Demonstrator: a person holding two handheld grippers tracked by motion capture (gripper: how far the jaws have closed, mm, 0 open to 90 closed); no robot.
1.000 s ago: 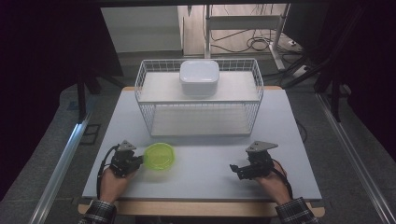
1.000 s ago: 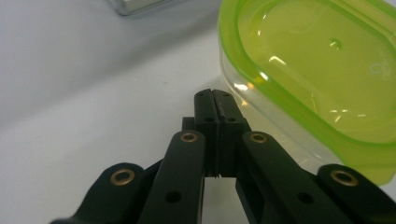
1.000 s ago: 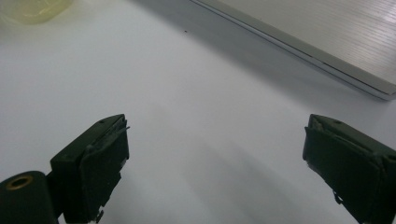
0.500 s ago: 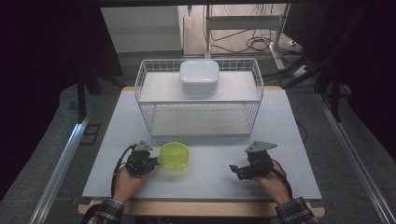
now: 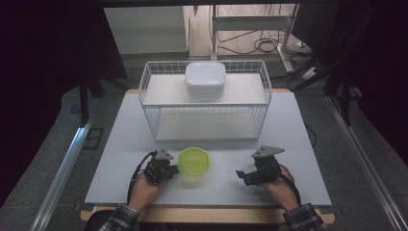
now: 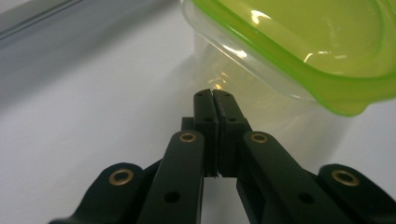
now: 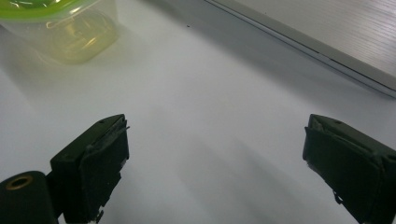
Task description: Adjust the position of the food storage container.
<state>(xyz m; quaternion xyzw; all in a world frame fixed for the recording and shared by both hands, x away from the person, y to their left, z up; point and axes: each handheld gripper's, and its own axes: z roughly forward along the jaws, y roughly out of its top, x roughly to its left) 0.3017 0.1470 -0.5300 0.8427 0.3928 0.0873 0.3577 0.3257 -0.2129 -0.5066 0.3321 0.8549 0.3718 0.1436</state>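
Note:
A clear tub with a lime-green lid (image 5: 195, 161) stands on the white table (image 5: 308, 144) near its front middle. My left gripper (image 5: 176, 169) lies level just left of the tub. Its jaws are shut with nothing between them. In the left gripper view, my left gripper's (image 6: 213, 94) tips rest against the tub's clear wall (image 6: 243, 88) under the green lid's rim. My right gripper (image 5: 240, 175) rests on the table to the right of the tub, apart from it. Seen from its own camera, my right gripper (image 7: 217, 154) is open over bare table, and the tub (image 7: 65, 28) is at far upper left.
A white wire basket (image 5: 207, 122) stands across the back middle of the table, with a white lidded box (image 5: 205, 79) on its upper level. The table's front edge runs just below both hands. Cables and a metal stand are on the floor beyond.
My left gripper has slid to the right along the table, and the green-lidded tub has moved right ahead of its shut jaws. The right gripper has stayed in place.

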